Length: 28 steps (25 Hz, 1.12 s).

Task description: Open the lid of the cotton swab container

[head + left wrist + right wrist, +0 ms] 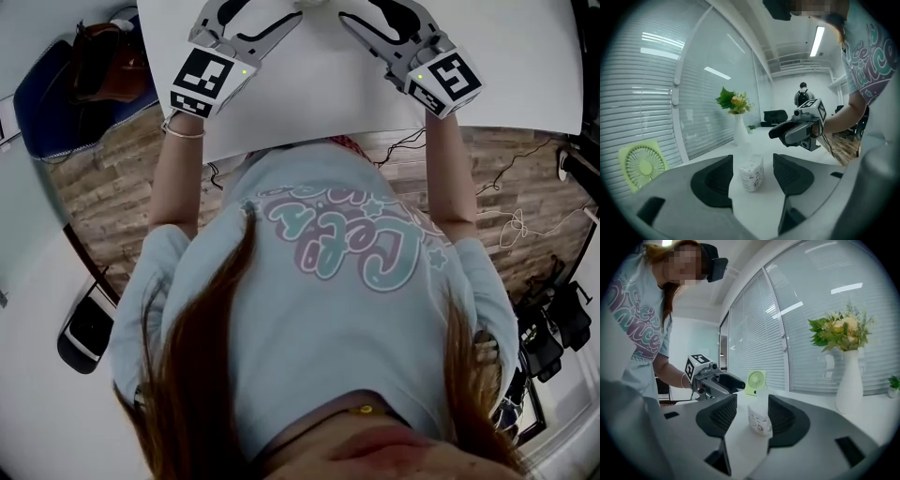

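Observation:
The cotton swab container [751, 172] is a small clear tub packed with white swabs, lid on, standing upright on the white table [764, 206]. In the left gripper view it shows in the gap of my left gripper [753, 161], a little beyond the tips and untouched. In the right gripper view the container [761, 418] stands the same way past my right gripper [752, 405]. Both grippers are open and face each other across the tub. The head view shows the left gripper [258, 19] and right gripper [380, 21] at the top edge; the tub is out of frame there.
A white vase of flowers [848, 385] stands on the table by the window blinds. A small green fan [644, 164] sits at the other end. The table's near edge [375, 131] lies just ahead of me, with wood floor and cables [506, 216] below. A person [803, 96] stands far back.

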Each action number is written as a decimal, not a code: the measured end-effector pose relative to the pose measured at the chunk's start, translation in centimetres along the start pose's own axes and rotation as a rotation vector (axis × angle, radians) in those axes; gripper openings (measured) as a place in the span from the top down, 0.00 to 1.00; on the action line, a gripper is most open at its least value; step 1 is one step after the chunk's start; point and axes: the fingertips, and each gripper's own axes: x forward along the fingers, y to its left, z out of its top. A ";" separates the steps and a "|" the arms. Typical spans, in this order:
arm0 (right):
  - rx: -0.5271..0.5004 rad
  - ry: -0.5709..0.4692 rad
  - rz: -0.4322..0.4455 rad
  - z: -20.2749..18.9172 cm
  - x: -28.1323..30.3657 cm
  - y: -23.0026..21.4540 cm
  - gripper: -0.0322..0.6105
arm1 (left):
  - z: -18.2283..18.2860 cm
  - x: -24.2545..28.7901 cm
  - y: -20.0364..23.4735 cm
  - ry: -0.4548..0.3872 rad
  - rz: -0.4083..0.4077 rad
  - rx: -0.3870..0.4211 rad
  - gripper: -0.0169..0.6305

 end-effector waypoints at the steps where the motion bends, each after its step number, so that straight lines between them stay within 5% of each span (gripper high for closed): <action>1: -0.007 -0.008 -0.004 0.3 -0.3 0.2 0.63 | 0.1 -0.3 -0.1 -0.003 0.007 -0.003 0.59; 21: -0.086 -0.111 -0.084 6.7 -1.8 2.2 0.63 | 6.3 -4.1 -0.7 -0.139 0.111 -0.005 0.59; 28: -0.079 -0.135 -0.076 7.9 -2.0 3.4 0.74 | 7.9 -5.3 -1.3 -0.180 0.141 -0.024 0.65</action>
